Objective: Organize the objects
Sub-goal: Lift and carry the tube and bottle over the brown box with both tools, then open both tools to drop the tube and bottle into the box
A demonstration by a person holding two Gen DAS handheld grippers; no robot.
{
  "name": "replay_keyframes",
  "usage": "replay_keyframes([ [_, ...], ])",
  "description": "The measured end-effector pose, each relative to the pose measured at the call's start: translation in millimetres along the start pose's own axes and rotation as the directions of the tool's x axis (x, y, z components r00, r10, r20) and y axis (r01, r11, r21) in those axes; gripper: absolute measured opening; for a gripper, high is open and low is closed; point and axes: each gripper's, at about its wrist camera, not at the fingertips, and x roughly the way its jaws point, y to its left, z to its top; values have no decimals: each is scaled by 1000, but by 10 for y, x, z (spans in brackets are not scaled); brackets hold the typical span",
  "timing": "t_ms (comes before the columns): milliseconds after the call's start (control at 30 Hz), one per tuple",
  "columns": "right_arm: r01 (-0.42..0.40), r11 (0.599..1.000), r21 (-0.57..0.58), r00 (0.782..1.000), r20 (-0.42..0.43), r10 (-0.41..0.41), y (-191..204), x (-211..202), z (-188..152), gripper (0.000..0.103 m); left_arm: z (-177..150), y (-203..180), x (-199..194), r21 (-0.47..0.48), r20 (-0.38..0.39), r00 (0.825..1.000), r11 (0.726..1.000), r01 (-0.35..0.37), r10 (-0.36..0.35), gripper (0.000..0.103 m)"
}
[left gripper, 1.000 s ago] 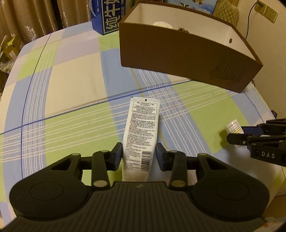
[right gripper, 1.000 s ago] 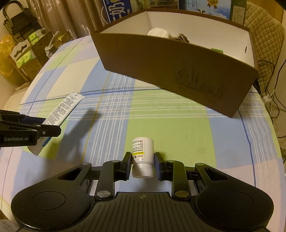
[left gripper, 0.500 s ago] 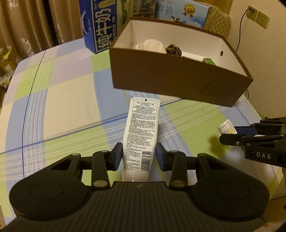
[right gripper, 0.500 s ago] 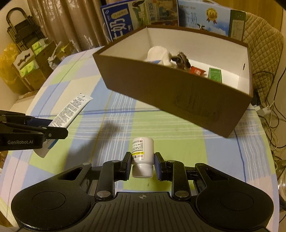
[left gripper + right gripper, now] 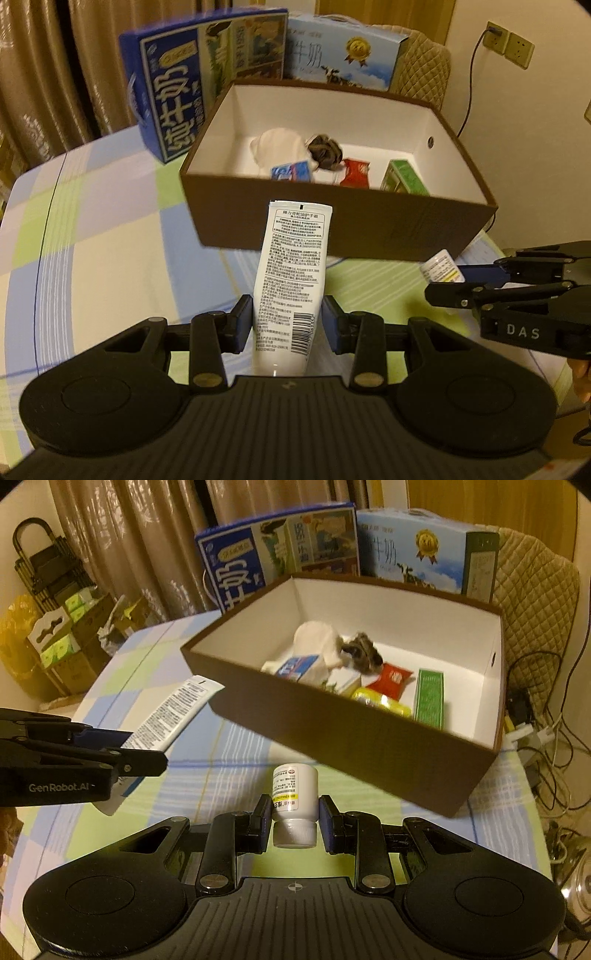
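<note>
- Left wrist view first: your left tongs (image 5: 287, 325) are clamped on a white tube (image 5: 291, 280), held clear above the checked worktop (image 5: 92, 229).
- You have the tube's long axis running straight ahead along the fingers, its flat crimped end pointing at the near wall of the brown box (image 5: 343, 218) and its lower end toward your hand. The printed back with the barcode faces up.
- Moving right, the box already holds a white bundle (image 5: 280, 147), a dark crumpled thing (image 5: 325, 147), a blue-and-white packet (image 5: 291, 171), a red sachet (image 5: 355, 173) and a green carton (image 5: 404, 179), so I judge much of the sorting done.
- Right wrist view: your right tongs (image 5: 294, 821) grip a small white bottle (image 5: 295, 794), also off the worktop and short of the box's near wall.
- That bottle's axis lies along the fingers too, cap toward you, base pointing at the box.
- What is left, as I read it: carry both over the rim and drop them in. I see nothing else loose on the cloth from either camera.
- Two milk cartons (image 5: 280, 557) stand behind the box, apparently not part of the job.
</note>
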Motion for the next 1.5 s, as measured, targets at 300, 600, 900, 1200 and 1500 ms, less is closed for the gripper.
replay_keyframes([
  [300, 8, 1000, 13, 998, 64, -9, -144, -35, 341, 24, 385, -155, 85, 51, 44, 999, 999, 17, -19, 35],
  [600, 35, 998, 49, 994, 98, -39, -378, 40, 685, 24, 795, -253, 263, 73, 63, 997, 997, 38, -42, 35],
  [900, 63, 994, 86, 991, 115, -73, -632, 228, 994, 24, 1222, -384, 578, 85, 60, 996, 995, 57, -62, 35],
  [1200, 72, 986, 149, 993, 83, -85, -959, 568, 1192, 24, 1500, -423, 1063, 57, 9, 997, 995, 82, -82, 35],
  [1500, 98, 976, 195, 994, 34, -107, -1242, 936, 1328, 24, 1706, -419, 1599, 10, -47, 993, 994, 112, -111, 35],
])
